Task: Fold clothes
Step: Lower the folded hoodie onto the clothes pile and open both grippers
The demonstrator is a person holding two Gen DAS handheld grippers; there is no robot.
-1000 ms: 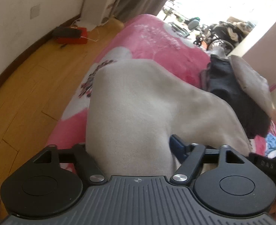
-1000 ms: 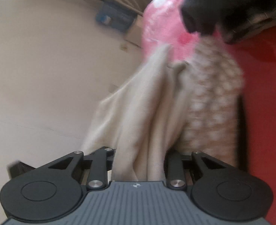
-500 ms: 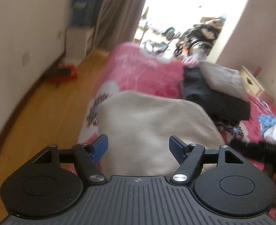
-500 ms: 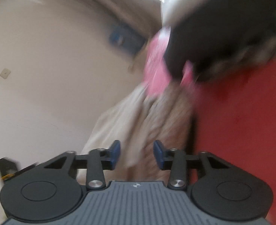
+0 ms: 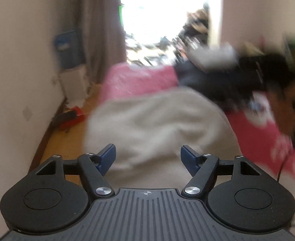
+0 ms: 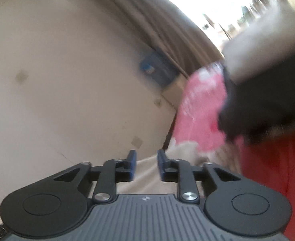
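Blown-out window [image 5: 167,10] backlight, heavy motion blur, fisheye-bent edges, dark corners

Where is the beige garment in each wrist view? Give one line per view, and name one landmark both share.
Left wrist view: the beige garment fills the centre, lying on the pink bedspread just beyond the open left claw.
Right wrist view: only a strip of it shows low in the centre, behind the open right claw.
Shared landmark: the dark folded pile, upper right in both views.
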